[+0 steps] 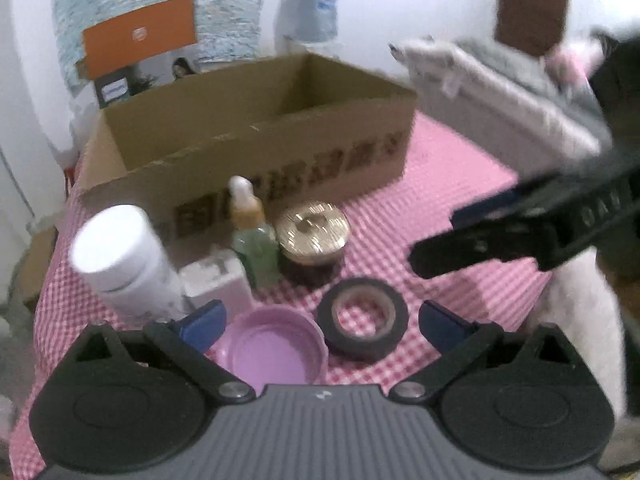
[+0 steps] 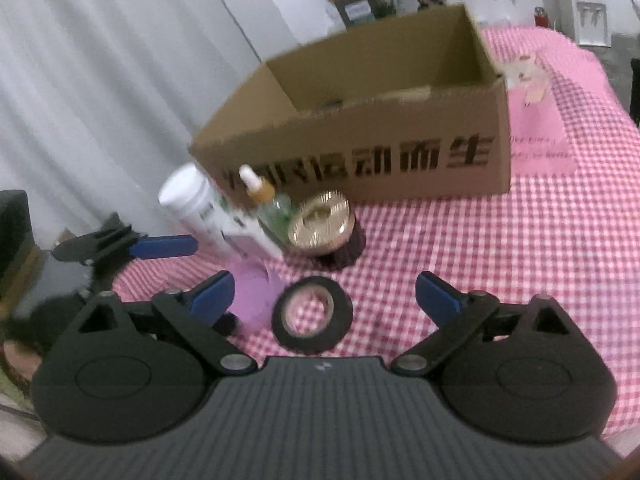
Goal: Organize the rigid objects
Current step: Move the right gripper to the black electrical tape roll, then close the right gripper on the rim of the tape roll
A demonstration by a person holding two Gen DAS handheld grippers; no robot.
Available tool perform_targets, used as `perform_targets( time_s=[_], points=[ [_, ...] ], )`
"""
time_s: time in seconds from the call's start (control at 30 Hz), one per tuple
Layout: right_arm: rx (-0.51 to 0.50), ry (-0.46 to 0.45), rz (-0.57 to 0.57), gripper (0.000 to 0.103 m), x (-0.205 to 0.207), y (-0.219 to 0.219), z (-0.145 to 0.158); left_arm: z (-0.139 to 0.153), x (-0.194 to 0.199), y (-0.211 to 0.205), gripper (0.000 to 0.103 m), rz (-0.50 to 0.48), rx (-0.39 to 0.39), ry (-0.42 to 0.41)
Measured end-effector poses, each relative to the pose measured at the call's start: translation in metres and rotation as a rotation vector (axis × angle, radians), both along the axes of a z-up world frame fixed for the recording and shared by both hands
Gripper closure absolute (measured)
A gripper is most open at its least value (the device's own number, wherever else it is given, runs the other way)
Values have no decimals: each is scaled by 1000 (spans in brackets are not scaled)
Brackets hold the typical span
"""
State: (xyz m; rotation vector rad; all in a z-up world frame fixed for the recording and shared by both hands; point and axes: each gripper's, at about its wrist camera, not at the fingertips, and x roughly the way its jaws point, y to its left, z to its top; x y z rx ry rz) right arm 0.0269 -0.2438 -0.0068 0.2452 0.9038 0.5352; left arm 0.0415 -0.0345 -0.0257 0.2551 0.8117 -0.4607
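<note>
— How does the left tool (image 1: 322, 322) stand?

— Its blue-padded fingers (image 1: 202, 326) are spread wide and grasp nothing. The pink lid (image 1: 272, 350) lies open side up just ahead of the left finger, and the roll of black tape (image 1: 363, 318) lies flat between the two tips, touching neither as far as the blur allows.

— And the right tool (image 2: 324, 298)?

— Released as well, jaws wide, empty. The tape roll (image 2: 312, 314) lies on the checked tabletop (image 2: 500, 248) between its fingertips, nearer the left one.

— Where are the other things?

— Clustered in front of the cardboard box (image 1: 256, 140): a white bottle (image 1: 124, 264), a small white box (image 1: 218, 280), a green dropper bottle (image 1: 254, 232) and a dark jar with a gold lid (image 1: 314, 236), close together. The box stands open at the top behind them; its contents cannot be made out.

— Do the tools meet?

— No. The right tool appears at the right of the left view, above the tabletop, apart from everything.
</note>
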Motion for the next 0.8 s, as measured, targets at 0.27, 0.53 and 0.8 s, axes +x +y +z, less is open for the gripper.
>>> perform_targets(
  time_s=[0.27,0.53,0.8],
  points=[
    [-127,46,90,48,18,33,-29,-27,-10,-40,11,-127,184,-75],
    [-196,64,182,78,34,46,-34,-33,-8,-51,29,-161,210,-60],
    [-231,57,218,82,40,47,-31,-32,-3,-58,37,-190,186,-35]
  ],
)
